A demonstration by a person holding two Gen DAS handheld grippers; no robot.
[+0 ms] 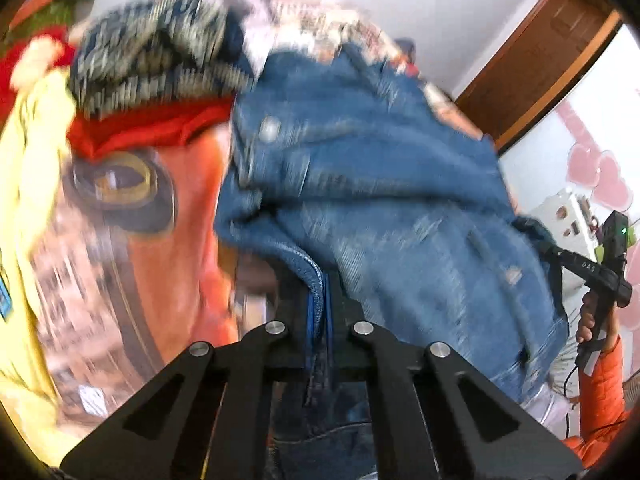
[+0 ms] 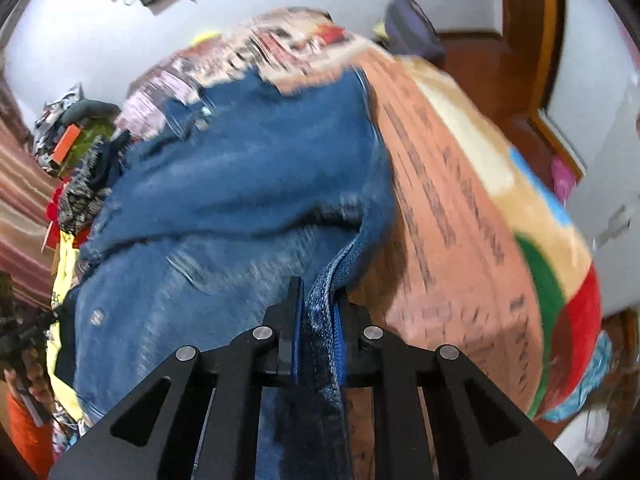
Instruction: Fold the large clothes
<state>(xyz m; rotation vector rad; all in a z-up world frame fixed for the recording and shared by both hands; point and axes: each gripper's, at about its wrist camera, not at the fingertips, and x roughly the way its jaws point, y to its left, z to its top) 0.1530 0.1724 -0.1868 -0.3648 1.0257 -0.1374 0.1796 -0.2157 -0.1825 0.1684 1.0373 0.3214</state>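
A blue denim jacket (image 1: 380, 184) hangs stretched between my two grippers above a bed; it also fills the right wrist view (image 2: 224, 208). My left gripper (image 1: 320, 300) is shut on a hem edge of the jacket. My right gripper (image 2: 318, 304) is shut on another hem edge. In the left wrist view the right gripper (image 1: 560, 254) shows at the far right, gripping the jacket's edge, held by a hand in an orange sleeve. In the right wrist view the left gripper (image 2: 24, 332) shows dimly at the far left. Both views are motion-blurred.
An orange patterned blanket (image 2: 460, 216) covers the bed under the jacket. A pile of other clothes lies on it: a black-and-white knit (image 1: 160, 48), a red garment (image 1: 152, 128) and a yellow one (image 1: 32, 208). A wooden door frame (image 1: 552, 52) stands behind.
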